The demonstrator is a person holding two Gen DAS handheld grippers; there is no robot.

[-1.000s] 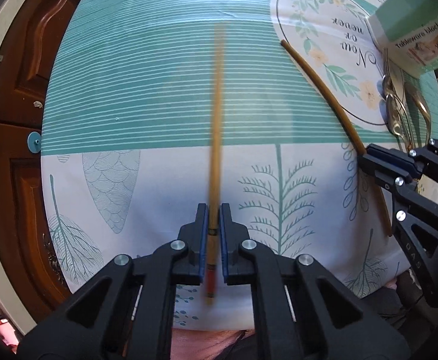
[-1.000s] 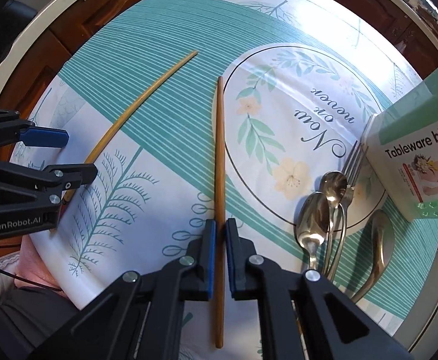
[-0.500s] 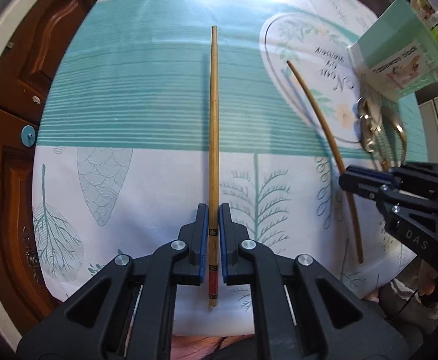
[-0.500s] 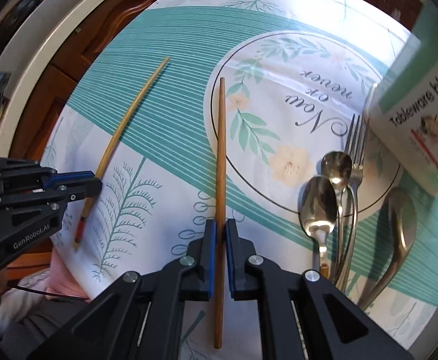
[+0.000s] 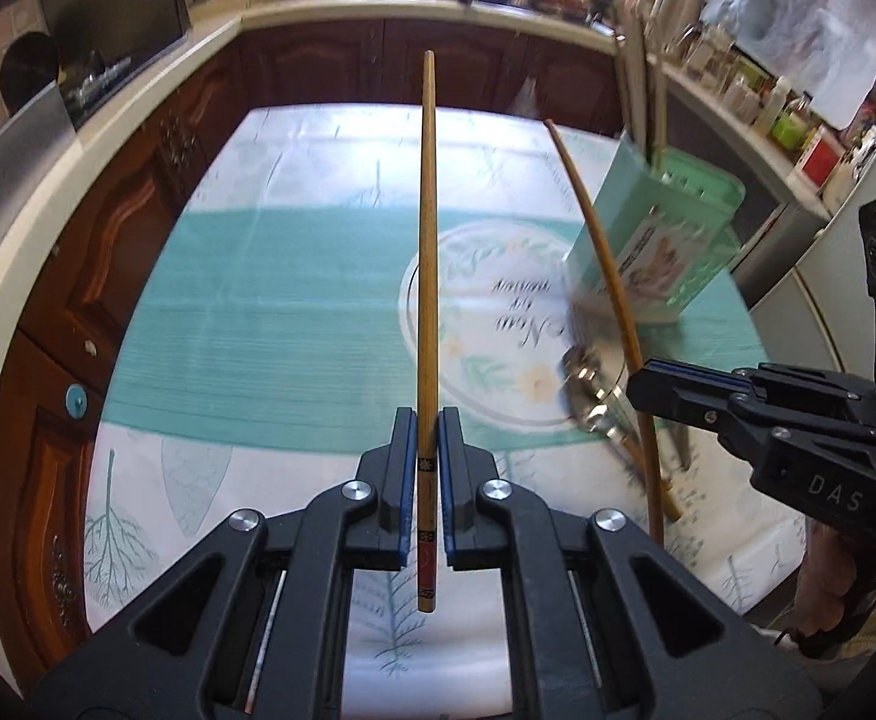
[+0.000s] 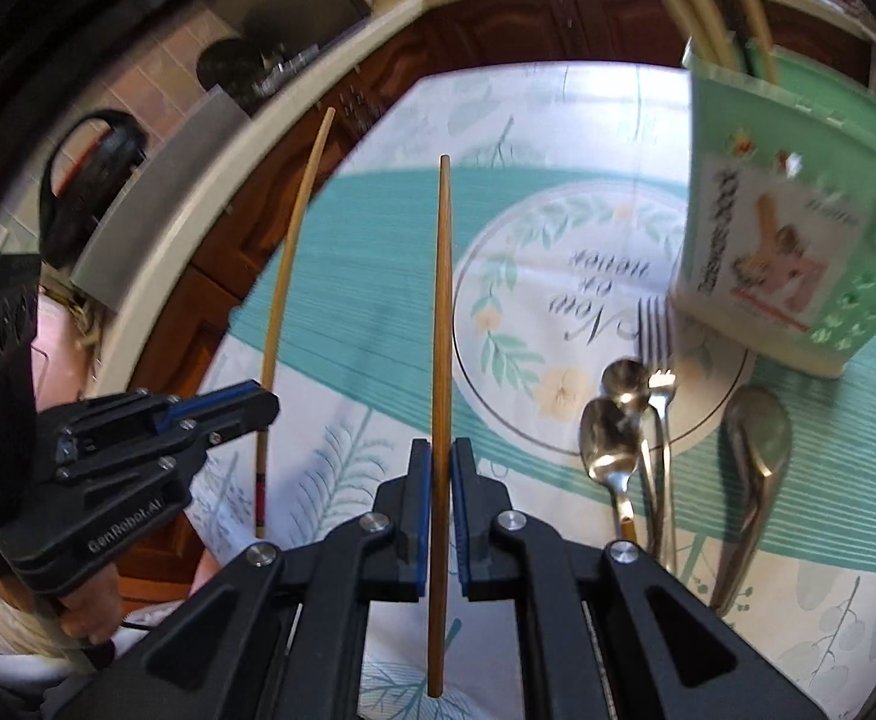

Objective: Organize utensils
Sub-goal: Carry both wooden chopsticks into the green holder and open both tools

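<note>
Clamped one chopstick (image 5: 426, 276) in the left gripper (image 5: 428, 468) and another chopstick (image 6: 441, 360) in the right gripper (image 6: 438, 498), both raised mid-frame, short of the green holder (image 6: 792, 222) upper right; left spoons (image 6: 612, 432) and fork (image 6: 657, 360) lying lower right on the tablecloth (image 6: 348, 324), unsorted.

My left wrist camera is looking forward along the left gripper (image 5: 428, 480), low over the near edge of the table (image 5: 294, 324), facing the far counter. My right wrist camera is riding behind the right gripper (image 6: 440, 510), pointing the same way from just to the right. Both are sharing the circular motif on the tablecloth, the green utensil holder (image 6: 792, 222) (image 5: 660, 240), and each other's gripper at the frame edge.
</note>
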